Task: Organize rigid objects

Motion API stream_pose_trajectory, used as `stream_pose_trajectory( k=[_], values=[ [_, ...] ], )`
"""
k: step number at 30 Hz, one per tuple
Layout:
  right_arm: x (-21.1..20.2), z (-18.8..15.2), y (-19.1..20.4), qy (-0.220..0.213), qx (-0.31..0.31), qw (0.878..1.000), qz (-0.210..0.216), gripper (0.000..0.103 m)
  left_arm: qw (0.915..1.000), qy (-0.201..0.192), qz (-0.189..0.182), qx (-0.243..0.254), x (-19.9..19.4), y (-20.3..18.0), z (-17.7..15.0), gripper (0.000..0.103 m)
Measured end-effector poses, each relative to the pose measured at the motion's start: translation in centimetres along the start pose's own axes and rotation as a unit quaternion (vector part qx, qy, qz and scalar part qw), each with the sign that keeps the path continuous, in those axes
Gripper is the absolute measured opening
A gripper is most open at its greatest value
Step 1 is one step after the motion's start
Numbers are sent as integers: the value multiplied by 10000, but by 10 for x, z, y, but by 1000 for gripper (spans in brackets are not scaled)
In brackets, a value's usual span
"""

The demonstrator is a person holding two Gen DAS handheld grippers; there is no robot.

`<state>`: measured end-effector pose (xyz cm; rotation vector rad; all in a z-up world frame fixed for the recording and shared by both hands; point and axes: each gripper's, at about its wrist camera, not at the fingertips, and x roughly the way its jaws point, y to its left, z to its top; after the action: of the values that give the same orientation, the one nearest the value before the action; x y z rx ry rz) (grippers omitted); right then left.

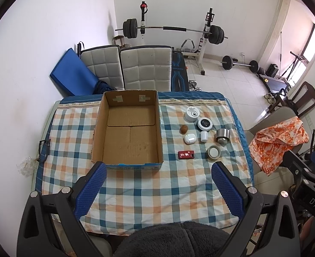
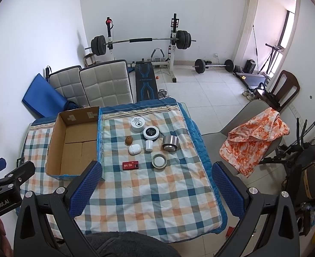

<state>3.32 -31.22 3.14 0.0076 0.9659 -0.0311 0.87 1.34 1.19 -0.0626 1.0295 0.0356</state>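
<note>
Hovering low over a checked tablecloth point(image 1: 149, 194): left gripper point(image 1: 158, 171) and right gripper point(image 2: 157, 171), both spread wide and holding nothing. Sitting open toward the cloth's left side: cardboard box point(image 1: 127, 128). Lying just right of it in a loose cluster: white round tin point(image 2: 137, 124), black-lidded jar point(image 2: 150, 132), walnut point(image 2: 128, 140), earbud case point(image 2: 134, 149), steel cup point(image 2: 170, 143), red card point(image 2: 130, 165), tape roll point(image 2: 159, 161).
</note>
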Motion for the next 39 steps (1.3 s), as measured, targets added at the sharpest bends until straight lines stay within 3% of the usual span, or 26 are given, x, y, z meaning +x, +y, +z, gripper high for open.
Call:
stream_pose_trajectory(
  k=[7, 13, 25, 29, 39],
  values=[
    [64, 13, -10, 371, 248, 9990, -15, 103, 9984, 150, 523, -121, 58, 28, 21, 100],
    [168, 21, -11, 1107, 472, 9927, 17, 103, 9955, 586, 740, -92, 132, 64, 35, 100],
    [341, -6, -8, 2377, 946, 9666, -172, 103, 9854, 1587, 531, -307, 272, 125, 27, 100],
    [375, -17, -11, 2682, 1261, 9549, -200, 103, 9793, 1896, 513, -497, 310, 156, 20, 100],
    [412, -21, 23, 2926, 960, 9511, -241, 103, 9615, 2562, 628, -772, 367, 209, 2, 99]
  ],
)
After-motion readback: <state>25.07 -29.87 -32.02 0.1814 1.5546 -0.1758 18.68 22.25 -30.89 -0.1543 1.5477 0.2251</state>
